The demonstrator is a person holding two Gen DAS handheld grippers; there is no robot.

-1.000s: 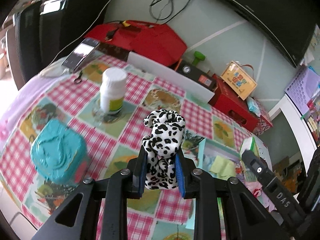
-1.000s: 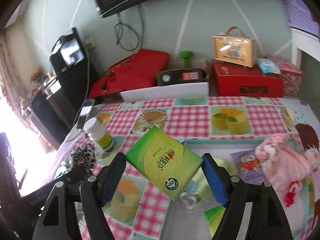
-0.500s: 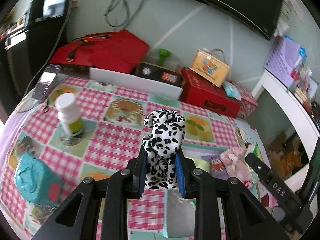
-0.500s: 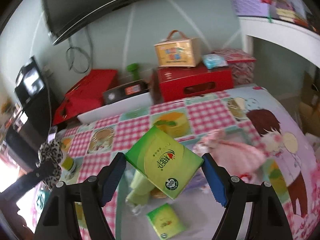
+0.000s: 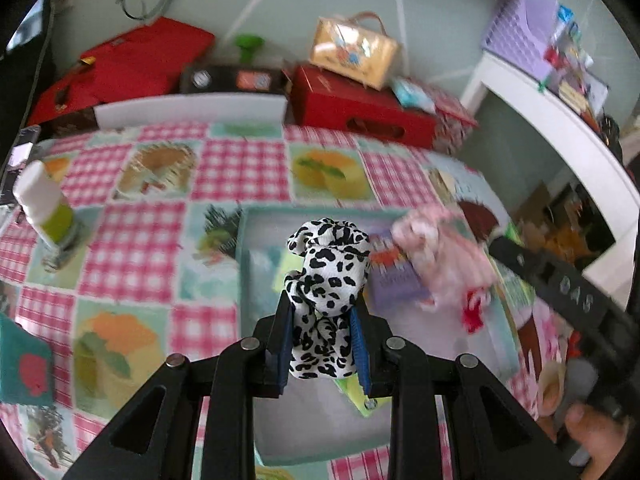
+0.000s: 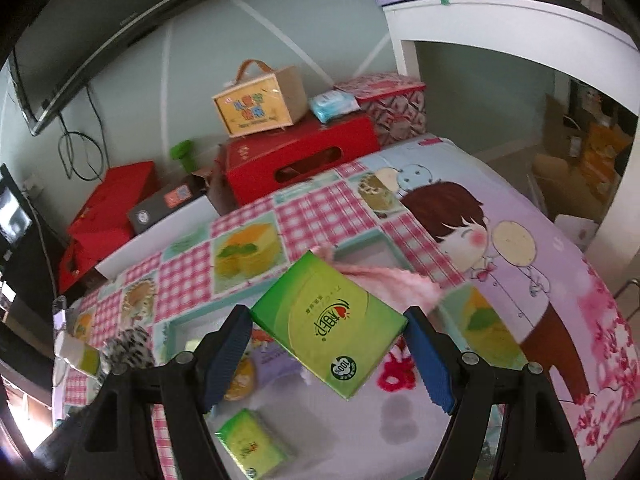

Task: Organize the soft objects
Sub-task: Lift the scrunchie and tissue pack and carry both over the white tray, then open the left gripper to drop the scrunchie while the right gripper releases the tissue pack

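Observation:
My left gripper [image 5: 322, 305] is shut on a black-and-white leopard-print cloth [image 5: 326, 276] that stands up between its blue pads. It hangs over a teal-rimmed tray [image 5: 242, 264] with a pale floor. My right gripper [image 6: 327, 316] is shut on a green tissue pack [image 6: 328, 322], held tilted above the same tray [image 6: 176, 323]. A pink soft doll [image 5: 440, 248] lies at the tray's far right corner [image 6: 384, 276]. A second green pack [image 6: 252, 446] and a purple card [image 5: 394, 284] lie inside. The leopard cloth [image 6: 128, 346] shows at the left in the right wrist view.
A white bottle [image 5: 44, 204] and a teal box [image 5: 22, 368] stand on the checked tablecloth to the left. Red boxes [image 5: 360, 100] and a tan carry box [image 5: 354, 52] line the far edge. A white shelf [image 5: 560, 120] stands right. A hand [image 5: 588, 428] holds the right gripper.
Both grippers have swung to the right and now hang over the tray. The bottle and teal box have slid to the left edge of the left view. Both grips are unchanged.

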